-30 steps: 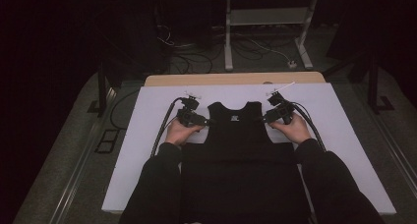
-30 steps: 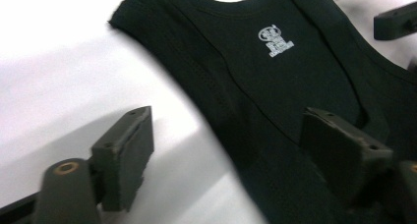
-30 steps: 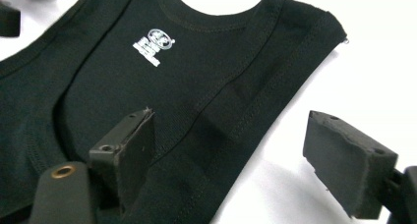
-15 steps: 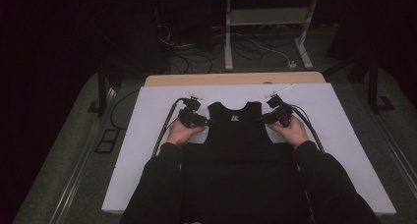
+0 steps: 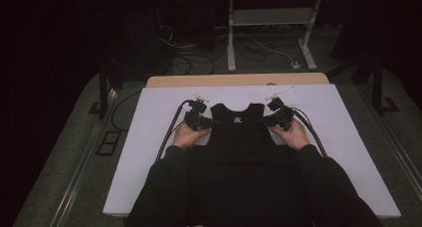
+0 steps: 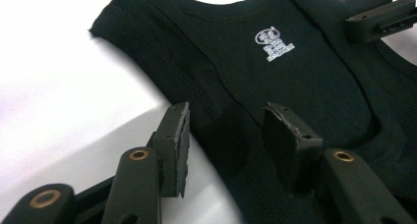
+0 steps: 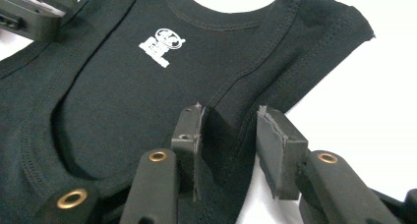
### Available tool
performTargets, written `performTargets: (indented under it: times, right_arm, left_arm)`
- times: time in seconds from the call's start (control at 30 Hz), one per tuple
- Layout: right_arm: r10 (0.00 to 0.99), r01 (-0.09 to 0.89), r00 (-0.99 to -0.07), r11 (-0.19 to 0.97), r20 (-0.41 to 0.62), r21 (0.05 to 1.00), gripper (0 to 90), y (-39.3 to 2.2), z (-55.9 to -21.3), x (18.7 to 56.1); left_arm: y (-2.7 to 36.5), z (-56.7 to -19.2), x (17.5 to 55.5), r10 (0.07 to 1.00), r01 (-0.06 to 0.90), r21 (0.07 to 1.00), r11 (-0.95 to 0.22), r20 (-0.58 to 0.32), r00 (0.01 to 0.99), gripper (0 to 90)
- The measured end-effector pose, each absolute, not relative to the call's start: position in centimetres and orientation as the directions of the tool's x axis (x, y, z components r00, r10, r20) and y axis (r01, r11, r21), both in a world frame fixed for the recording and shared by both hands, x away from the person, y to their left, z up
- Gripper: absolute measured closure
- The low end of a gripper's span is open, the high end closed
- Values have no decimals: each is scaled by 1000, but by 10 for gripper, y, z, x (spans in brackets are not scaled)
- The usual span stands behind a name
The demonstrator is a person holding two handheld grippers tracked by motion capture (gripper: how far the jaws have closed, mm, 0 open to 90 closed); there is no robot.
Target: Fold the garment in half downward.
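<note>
Your dark sleeves and the black tank top (image 5: 238, 132) run together in the high view, so where the garment's lower part ends is hard to make out; it lies flat on the white table cover (image 5: 149, 152) with its neckline pointing away from you. The small white print (image 6: 274, 43) below the neckline is too blurred to read. Your left gripper (image 6: 223, 135) sits at the top's left armhole, its jaws part-spread and just closing, one pad over white cover, the other over cloth, the hem between them but not pinched. Your right gripper (image 7: 228, 135) sits at the right armhole, jaws likewise narrowing around the strap edge, pads not yet pressing it. No containers sit near the top.
</note>
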State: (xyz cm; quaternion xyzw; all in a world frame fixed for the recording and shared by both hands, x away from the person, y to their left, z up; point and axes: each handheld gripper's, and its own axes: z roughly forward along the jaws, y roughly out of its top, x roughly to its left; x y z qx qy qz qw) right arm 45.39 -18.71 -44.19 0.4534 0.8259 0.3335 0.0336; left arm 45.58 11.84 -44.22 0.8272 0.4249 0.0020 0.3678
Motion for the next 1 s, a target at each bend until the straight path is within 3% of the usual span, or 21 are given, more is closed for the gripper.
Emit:
performTargets:
  times: [0.1, 0.47, 0.63, 1.0]
  right_arm:
    - [765, 725, -592, 368, 254, 582, 652, -186, -442, 453]
    - [748, 738, -595, 362, 295, 570, 804, -184, -444, 450]
    - [745, 747, -590, 359, 311, 559, 839, -184, -443, 450]
    - [735, 755, -580, 323, 351, 571, 857, -190, -434, 447]
  left_arm:
    - [115, -443, 454, 694, 692, 618, -373, -309, 650, 534]
    - [99, -443, 448, 672, 646, 622, -443, -247, 698, 688]
    - [96, -442, 448, 689, 648, 611, -454, -220, 691, 810]
    - [99, -435, 444, 685, 635, 644, -427, -229, 692, 831]
